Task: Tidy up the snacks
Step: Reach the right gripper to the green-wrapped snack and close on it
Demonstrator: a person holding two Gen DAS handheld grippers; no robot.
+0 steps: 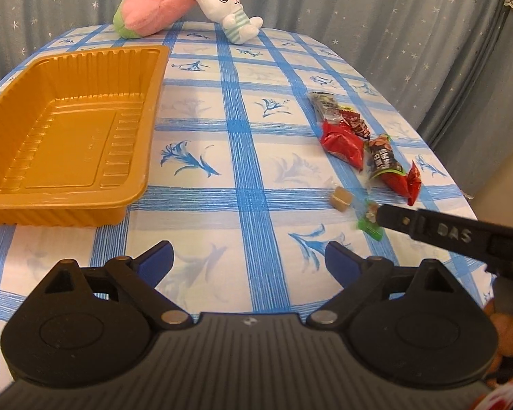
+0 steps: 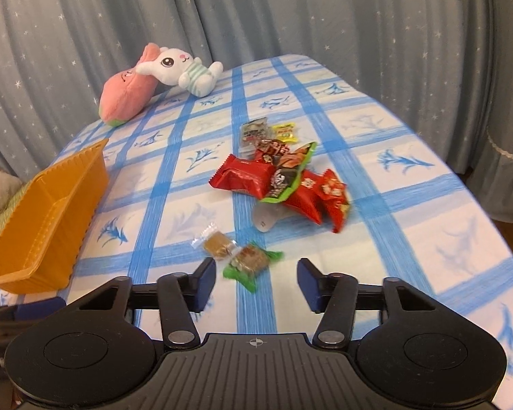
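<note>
An empty orange tray (image 1: 154, 78) (image 2: 51, 184) stands on the left of the blue-checked tablecloth. A pile of snack packets (image 1: 342, 143) (image 2: 246, 177), mostly red, lies to the right. Nearer lie a brown candy in clear wrap (image 1: 340, 200) (image 2: 217, 242) and a green-wrapped snack (image 1: 369, 223) (image 2: 249, 261). My right gripper (image 2: 256, 282) is open, with the green-wrapped snack just ahead between its blue pads, nearer the left one and not pressed. One of its fingers (image 1: 410, 222) shows in the left wrist view, its tip at that snack. My left gripper (image 1: 249, 258) is open over bare cloth with nothing between its fingers.
A pink plush (image 1: 154, 10) (image 2: 126, 92) and a white rabbit plush (image 1: 229, 7) (image 2: 181, 68) lie at the table's far edge against a grey starred curtain. The table drops off on the right. A hand (image 1: 509, 335) shows at the lower right.
</note>
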